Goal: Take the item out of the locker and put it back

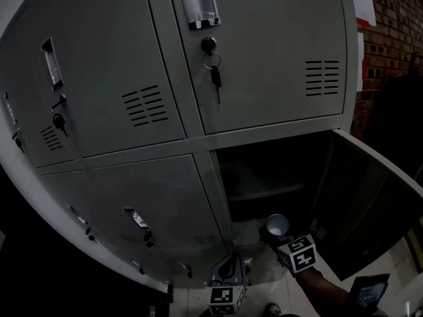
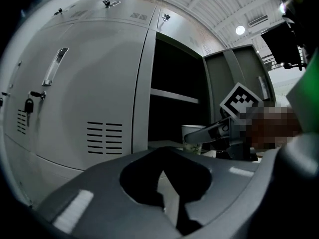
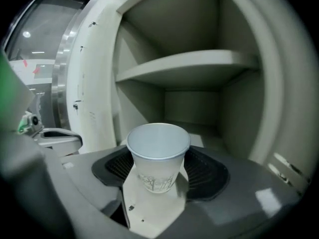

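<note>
Between the right tongs (image 3: pixel 158 173), ribbed pads press an upright white paper cup (image 3: pixel 158 151) at the open compartment's (image 1: pixel 264 177) mouth, below its shelf (image 3: pixel 189 66). Left tongs (image 2: pixel 162 185) sit almost together, empty. Grey steel lockers (image 1: pixel 264 51) stand beside a brick wall (image 1: pixel 390 38).

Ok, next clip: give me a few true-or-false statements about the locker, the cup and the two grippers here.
1. The right gripper grips a paper cup between its jaws. True.
2. The paper cup lies on its side. False: it is upright, mouth up.
3. The lower right locker door stands open. True.
4. The left gripper carries a second cup. False: nothing is between its jaws.
5. A key hangs from the lock on the upper right door. True.
</note>
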The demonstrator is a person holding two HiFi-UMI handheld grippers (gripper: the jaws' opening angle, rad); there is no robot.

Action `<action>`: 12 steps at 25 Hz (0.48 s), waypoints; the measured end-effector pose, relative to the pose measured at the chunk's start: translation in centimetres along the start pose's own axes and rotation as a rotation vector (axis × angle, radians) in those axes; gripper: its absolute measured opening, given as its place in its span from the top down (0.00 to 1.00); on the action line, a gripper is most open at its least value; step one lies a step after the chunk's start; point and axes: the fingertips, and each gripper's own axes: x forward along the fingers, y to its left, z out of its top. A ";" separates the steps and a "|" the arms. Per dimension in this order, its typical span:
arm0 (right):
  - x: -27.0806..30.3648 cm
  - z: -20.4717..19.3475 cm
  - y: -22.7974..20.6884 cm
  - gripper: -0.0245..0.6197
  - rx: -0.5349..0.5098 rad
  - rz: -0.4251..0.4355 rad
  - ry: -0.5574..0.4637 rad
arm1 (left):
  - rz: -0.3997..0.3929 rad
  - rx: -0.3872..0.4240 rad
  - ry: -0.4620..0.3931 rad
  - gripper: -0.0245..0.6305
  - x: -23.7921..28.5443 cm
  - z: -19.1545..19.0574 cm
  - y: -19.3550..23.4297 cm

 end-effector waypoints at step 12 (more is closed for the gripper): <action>-11.0 -5.2 5.3 0.49 0.046 -0.057 0.033 | -0.097 -0.006 0.018 0.97 -7.0 -1.1 -3.5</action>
